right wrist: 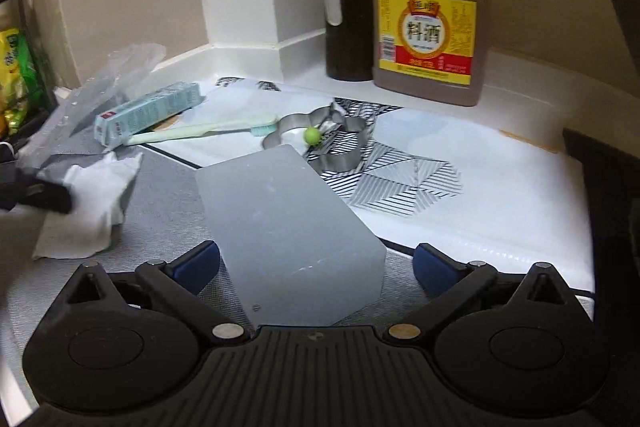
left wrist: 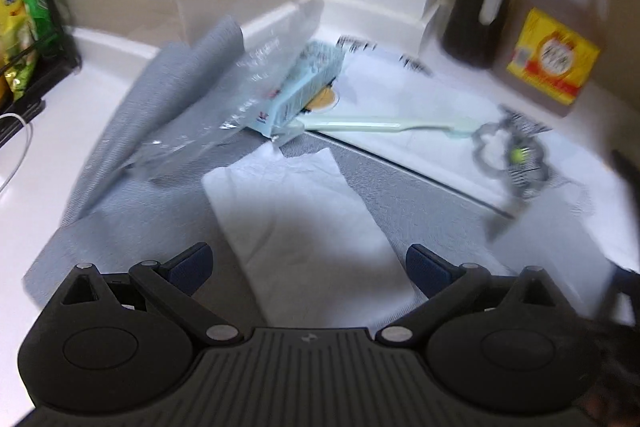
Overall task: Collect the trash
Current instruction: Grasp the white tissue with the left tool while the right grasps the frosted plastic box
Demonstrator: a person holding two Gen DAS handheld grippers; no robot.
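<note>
In the left wrist view my left gripper (left wrist: 308,259) is open, low over a flat white paper tissue (left wrist: 296,211) that lies between its fingers without touching the pads. Beyond it lie a crinkled clear plastic wrapper (left wrist: 216,103) and a light blue toothpaste box (left wrist: 308,83). In the right wrist view my right gripper (right wrist: 316,255) is open around a translucent grey block (right wrist: 280,223), with a gap at each pad. The same tissue (right wrist: 96,203) looks crumpled at the left there, beside the wrapper (right wrist: 120,67) and the box (right wrist: 148,113).
A pale green toothbrush (right wrist: 204,133), a metal cookie cutter (right wrist: 340,147) and a small green ball (right wrist: 312,135) lie on the patterned mat (right wrist: 400,183). A dark sauce bottle (right wrist: 348,11) and a big cooking wine jug (right wrist: 430,11) stand by the wall. A rack with snack bags (left wrist: 20,27) is at far left.
</note>
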